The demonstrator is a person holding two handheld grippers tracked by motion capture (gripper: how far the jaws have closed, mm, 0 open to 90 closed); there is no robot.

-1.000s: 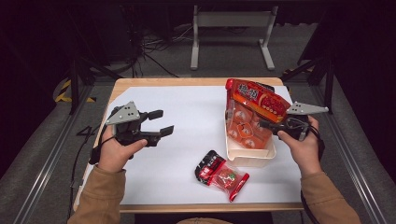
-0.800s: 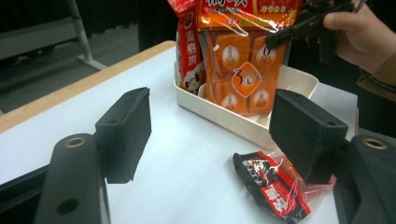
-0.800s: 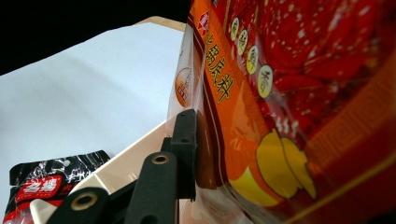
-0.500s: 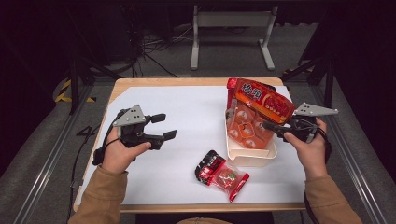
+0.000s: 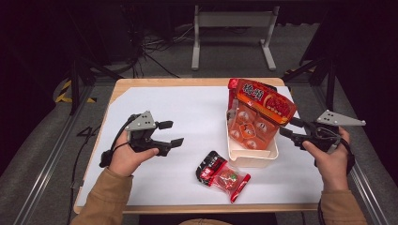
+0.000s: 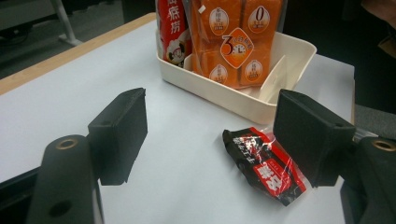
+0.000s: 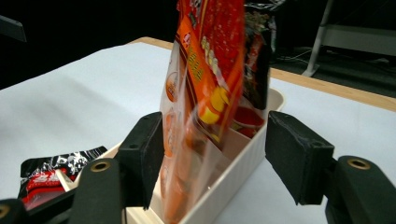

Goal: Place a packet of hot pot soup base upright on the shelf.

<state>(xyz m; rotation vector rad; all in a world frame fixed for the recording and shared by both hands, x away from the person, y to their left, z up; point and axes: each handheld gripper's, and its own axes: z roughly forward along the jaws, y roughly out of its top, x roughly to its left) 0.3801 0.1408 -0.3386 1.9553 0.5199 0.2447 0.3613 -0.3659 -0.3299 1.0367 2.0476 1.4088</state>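
orange snack bag [image 5: 263,105] upright in bin [image 5: 253,157], top tilted right

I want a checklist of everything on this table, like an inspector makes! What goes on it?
Surface: white sheet over a wooden table.
Job's things: orange snack bag standing in the cream bin, beside another red pack; a divider splits the bin.
Clutter: small black-and-red packet flat on the sheet, near the bin.
Grippers: left gripper open, nothing between its jaws; right gripper has just been opening, bag between the jaws, pads off it.
Cables: one trails from the left gripper; more on the floor.
Surroundings: dark room, grey metal stand.
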